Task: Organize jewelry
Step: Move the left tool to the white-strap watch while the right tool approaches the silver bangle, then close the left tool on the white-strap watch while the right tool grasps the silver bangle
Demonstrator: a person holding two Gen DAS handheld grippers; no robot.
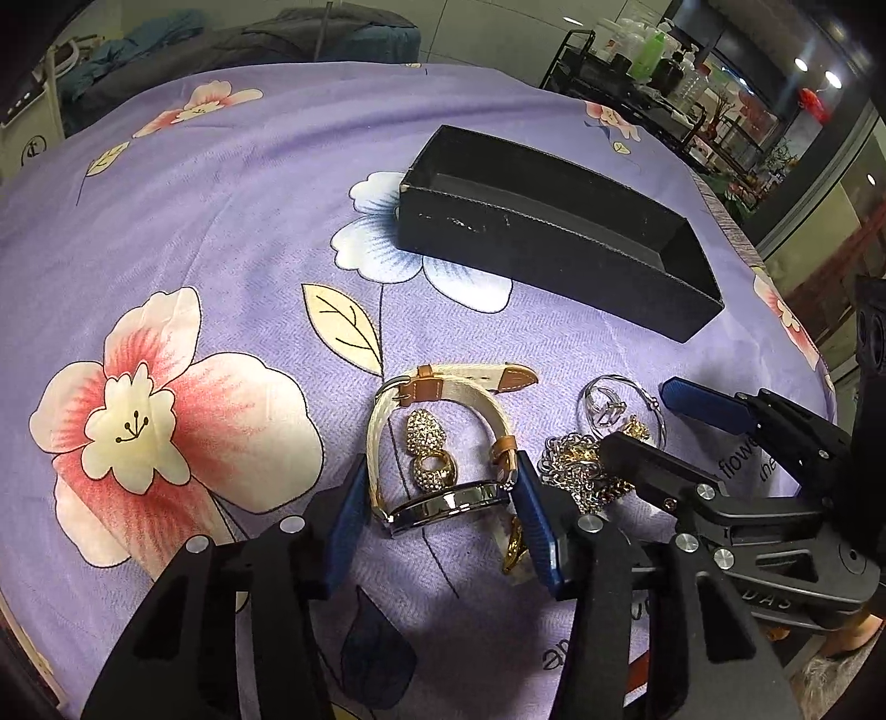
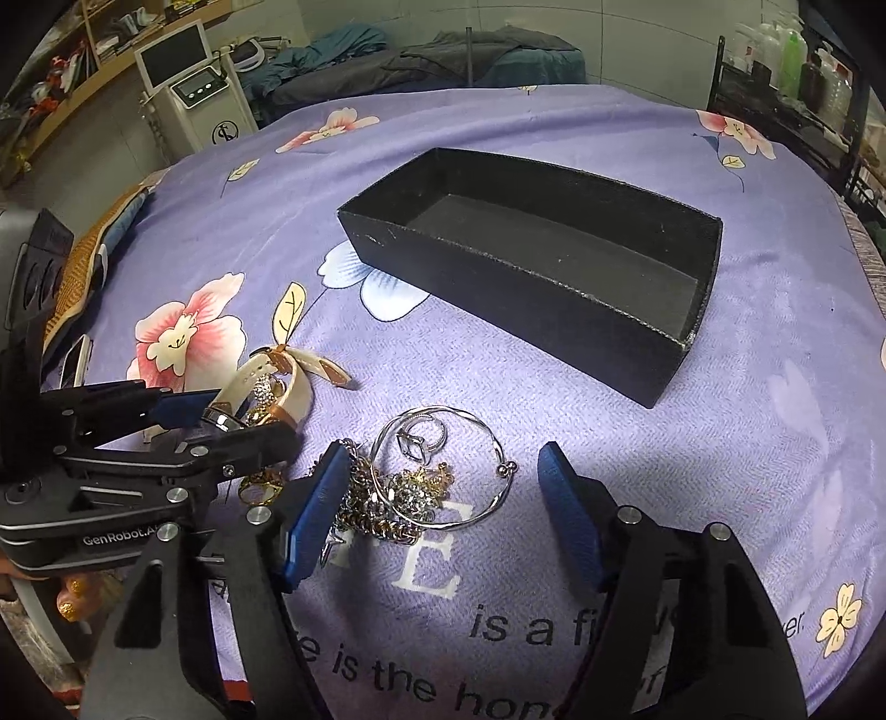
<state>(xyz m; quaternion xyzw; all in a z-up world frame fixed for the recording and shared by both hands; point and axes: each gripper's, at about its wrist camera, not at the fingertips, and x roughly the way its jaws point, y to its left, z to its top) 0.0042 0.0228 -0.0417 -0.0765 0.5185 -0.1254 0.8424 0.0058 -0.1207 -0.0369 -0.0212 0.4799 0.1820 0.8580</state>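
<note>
A cream-strapped watch (image 1: 443, 437) with a silver case lies on the purple floral cloth. My left gripper (image 1: 440, 507) is closed in on its case, a blue pad touching each side. A rhinestone gold ring (image 1: 429, 451) lies inside the strap loop. A pile of chains (image 2: 387, 498), a silver bangle (image 2: 443, 471) and a silver ring (image 2: 418, 440) lie between the pads of my open right gripper (image 2: 443, 515), touching only the left pad. The open black box (image 2: 554, 266) stands behind and holds nothing.
A gold ring (image 2: 260, 490) lies by the left gripper's body. The table edge runs along the right. A white machine (image 2: 191, 83), a dark couch and a shelf with bottles (image 1: 653, 50) stand beyond the table.
</note>
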